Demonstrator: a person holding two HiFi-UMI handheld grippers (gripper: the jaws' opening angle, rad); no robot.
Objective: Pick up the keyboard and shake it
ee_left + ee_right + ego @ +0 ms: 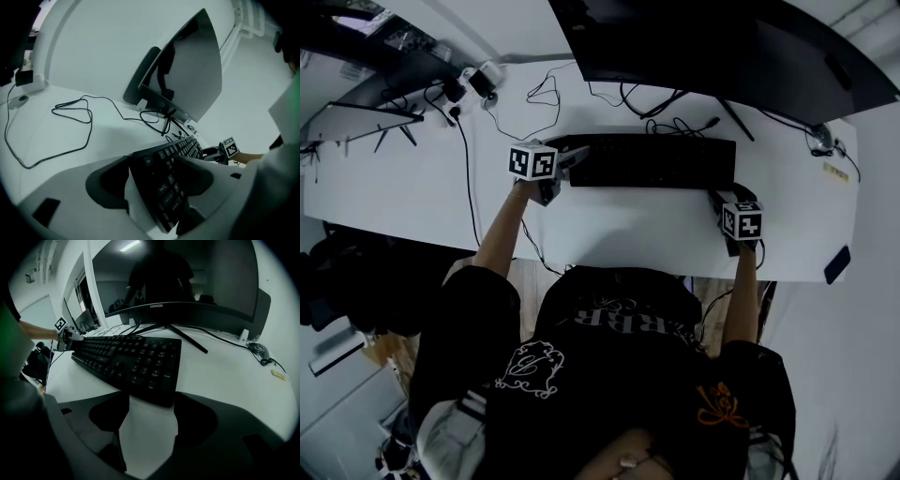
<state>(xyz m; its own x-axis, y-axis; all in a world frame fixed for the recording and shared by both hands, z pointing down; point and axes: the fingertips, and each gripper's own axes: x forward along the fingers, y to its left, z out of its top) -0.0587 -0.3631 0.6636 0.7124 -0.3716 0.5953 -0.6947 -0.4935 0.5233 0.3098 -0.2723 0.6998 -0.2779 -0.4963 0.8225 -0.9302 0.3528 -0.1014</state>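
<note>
The keyboard (652, 161) lies flat on the table (412, 178). Your left gripper (157, 187) has wide jaws around its end: squeeze gently. Your right gripper (147, 413) is wide too, just short of it. Push in first.

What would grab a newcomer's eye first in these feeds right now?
The long black keyboard lies across the white desk, right in front of the big dark curved monitor. Next come the two grippers bracketing it: the left gripper has the keyboard's left end between its open jaws, while the right gripper sits at the right end, jaws apart with the near corner at their tips.
</note>
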